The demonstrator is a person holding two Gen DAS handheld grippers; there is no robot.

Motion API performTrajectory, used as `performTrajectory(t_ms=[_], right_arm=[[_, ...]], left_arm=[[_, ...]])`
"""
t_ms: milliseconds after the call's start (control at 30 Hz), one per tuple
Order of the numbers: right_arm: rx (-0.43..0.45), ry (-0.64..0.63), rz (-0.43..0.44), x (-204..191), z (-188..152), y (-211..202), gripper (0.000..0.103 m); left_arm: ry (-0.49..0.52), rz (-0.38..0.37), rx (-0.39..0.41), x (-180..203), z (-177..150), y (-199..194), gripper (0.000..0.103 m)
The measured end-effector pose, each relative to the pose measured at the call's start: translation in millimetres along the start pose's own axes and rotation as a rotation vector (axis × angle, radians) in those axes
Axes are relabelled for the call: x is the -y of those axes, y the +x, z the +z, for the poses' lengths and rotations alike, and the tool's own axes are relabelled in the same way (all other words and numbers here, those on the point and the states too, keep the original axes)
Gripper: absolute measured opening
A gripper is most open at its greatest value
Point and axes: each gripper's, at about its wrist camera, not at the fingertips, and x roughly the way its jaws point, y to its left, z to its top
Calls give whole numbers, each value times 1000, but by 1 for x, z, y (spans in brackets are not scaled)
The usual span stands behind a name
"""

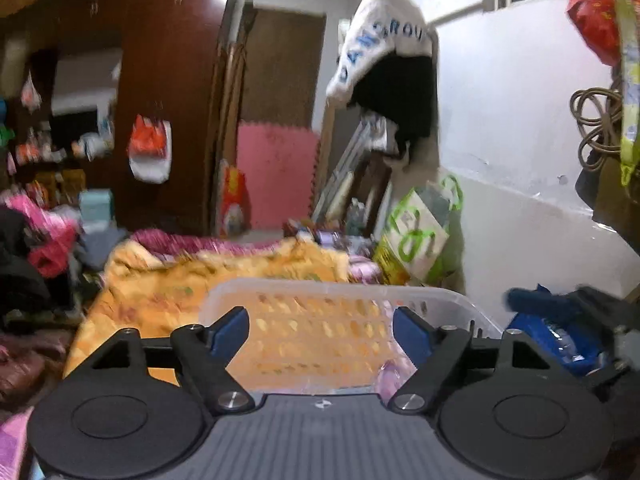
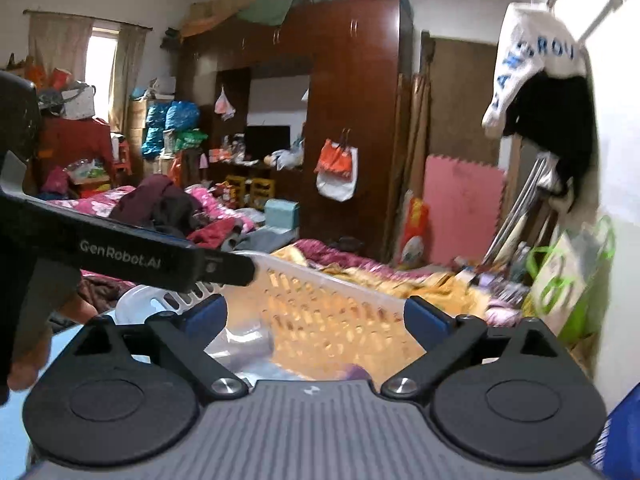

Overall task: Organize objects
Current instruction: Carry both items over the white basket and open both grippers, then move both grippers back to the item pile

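Both grippers spread wide over the laundry basket, nothing in either one.

At the bottom centre of the left wrist view we've got the left gripper with its blue pads well apart and nothing between them, and just past the tips sits the white perforated plastic basket. The right gripper is the same deal, jaws wide and empty, with the basket running from lower left to centre right ahead of it. Something pale purple lies in the basket's bottom, too blurry to name. Beyond it is an orange-yellow quilt on the bed, then the dark wooden wardrobe at upper centre. A green-and-white bag leans on the right wall.
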Motion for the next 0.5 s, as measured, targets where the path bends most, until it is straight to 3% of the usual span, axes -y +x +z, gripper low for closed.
performTrajectory(t_ms=[133, 300, 500], right_arm=[[22, 70, 67, 6, -20, -47, 103], [29, 72, 58, -2, -78, -93, 103], [17, 143, 104, -15, -131, -113, 103]], left_arm=[[45, -18, 63, -6, -26, -54, 86], [44, -19, 80, -20, -74, -111, 86], [-28, -43, 71, -33, -139, -142, 86]])
